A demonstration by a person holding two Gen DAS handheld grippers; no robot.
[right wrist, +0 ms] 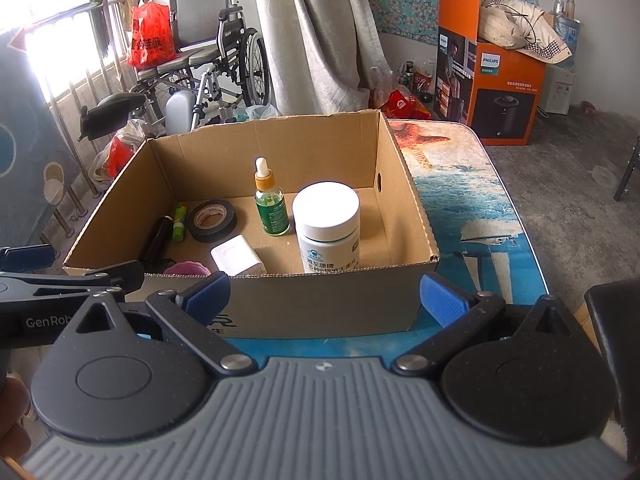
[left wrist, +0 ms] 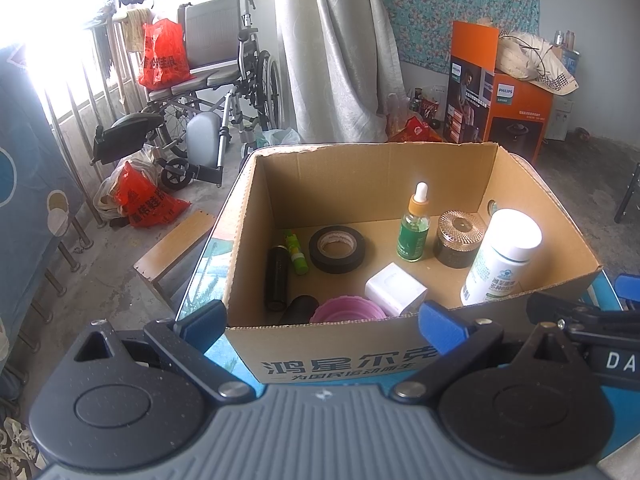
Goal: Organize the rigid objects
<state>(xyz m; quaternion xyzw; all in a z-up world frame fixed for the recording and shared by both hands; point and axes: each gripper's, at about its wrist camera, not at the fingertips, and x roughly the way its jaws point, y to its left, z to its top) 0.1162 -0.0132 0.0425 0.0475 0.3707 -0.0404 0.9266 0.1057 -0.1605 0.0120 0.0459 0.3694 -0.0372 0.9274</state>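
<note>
An open cardboard box [left wrist: 360, 168] [right wrist: 264, 136] stands on a table with a sea-print cover [right wrist: 472, 216]. Inside it are a white pill bottle [left wrist: 504, 256] [right wrist: 328, 228], a green dropper bottle [left wrist: 414, 228] [right wrist: 271, 208], a roll of black tape [left wrist: 337, 249] [right wrist: 211, 220], a white cube [left wrist: 396, 290] [right wrist: 238, 260], a brown ribbed jar [left wrist: 458, 240], a pink round thing [left wrist: 346, 310] [right wrist: 186, 269], a black tube [left wrist: 277, 278] and a green tube [left wrist: 296, 254]. My left gripper [left wrist: 324, 328] is open and empty at the box's near wall. My right gripper [right wrist: 326, 294] is open and empty there too.
A wheelchair [left wrist: 224, 80] with a red bag [left wrist: 163, 56] stands at the back left by a railing. An orange Philips carton [left wrist: 508, 108] [right wrist: 496, 92] sits on the floor at the right. A wooden stool [left wrist: 176, 244] stands left of the table. A curtain [left wrist: 340, 48] hangs behind.
</note>
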